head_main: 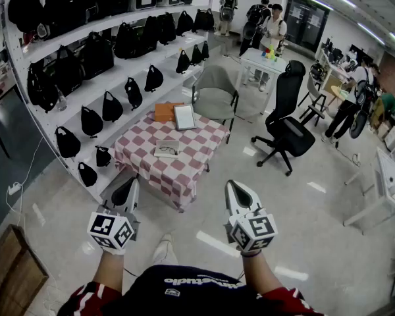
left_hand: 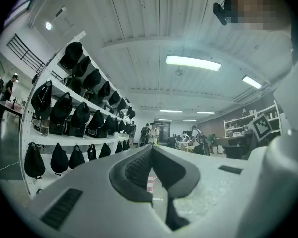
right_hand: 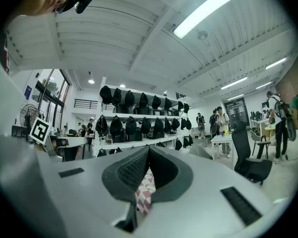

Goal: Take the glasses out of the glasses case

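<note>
A small table with a red-and-white checked cloth [head_main: 184, 170] stands ahead of me on the floor. On it lies a pale flat glasses case [head_main: 167, 149] with dark glasses showing on it; I cannot tell if it is open. Behind it lie an orange-brown box [head_main: 166, 111] and a white-framed panel [head_main: 184, 116]. My left gripper [head_main: 133, 184] and right gripper [head_main: 233, 185] are held low in front of me, well short of the table. Both are shut with nothing between the pads, as the left gripper [left_hand: 151, 148] and right gripper [right_hand: 148, 148] show in their own views.
A white shelf unit with several black bags [head_main: 92, 58] runs along the left. A grey armchair [head_main: 216, 92] sits behind the table, a black office chair [head_main: 286, 127] to its right. People stand at white tables [head_main: 263, 61] farther back. A wooden box [head_main: 10, 268] is at my lower left.
</note>
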